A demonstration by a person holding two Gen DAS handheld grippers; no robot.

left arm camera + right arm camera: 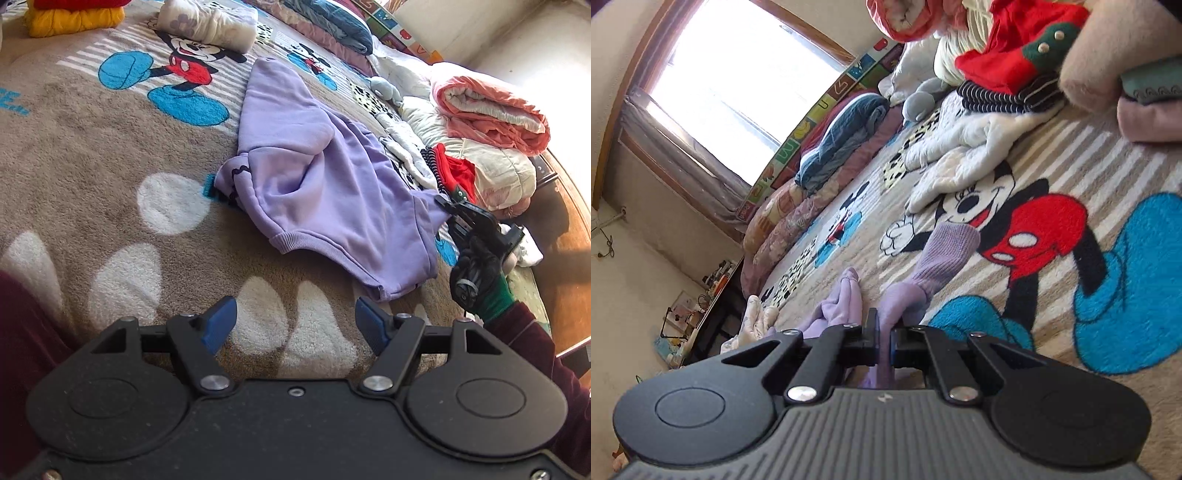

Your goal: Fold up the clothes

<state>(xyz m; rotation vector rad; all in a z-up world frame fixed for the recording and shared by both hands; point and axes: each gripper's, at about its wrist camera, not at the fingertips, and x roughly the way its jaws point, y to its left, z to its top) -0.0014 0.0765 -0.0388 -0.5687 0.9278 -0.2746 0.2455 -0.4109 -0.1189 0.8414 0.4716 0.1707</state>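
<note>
A lilac sweatshirt (317,177) lies crumpled on the Mickey Mouse blanket (92,155), partly doubled over. My left gripper (295,323) is open and empty, low over the blanket just short of the sweatshirt's ribbed hem. My right gripper (448,206) reaches the sweatshirt's right edge in the left wrist view. In the right wrist view my right gripper (884,341) is shut on the lilac fabric, with the ribbed sleeve cuff (951,243) stretching away in front of it over the blanket (1071,332).
Folded yellow and red clothes (74,18) and a white bundle (210,24) lie at the far side. A rolled pink quilt (491,110), a red garment (454,170) and white clothes (960,147) lie to the right. Pillows (834,144) line the window wall.
</note>
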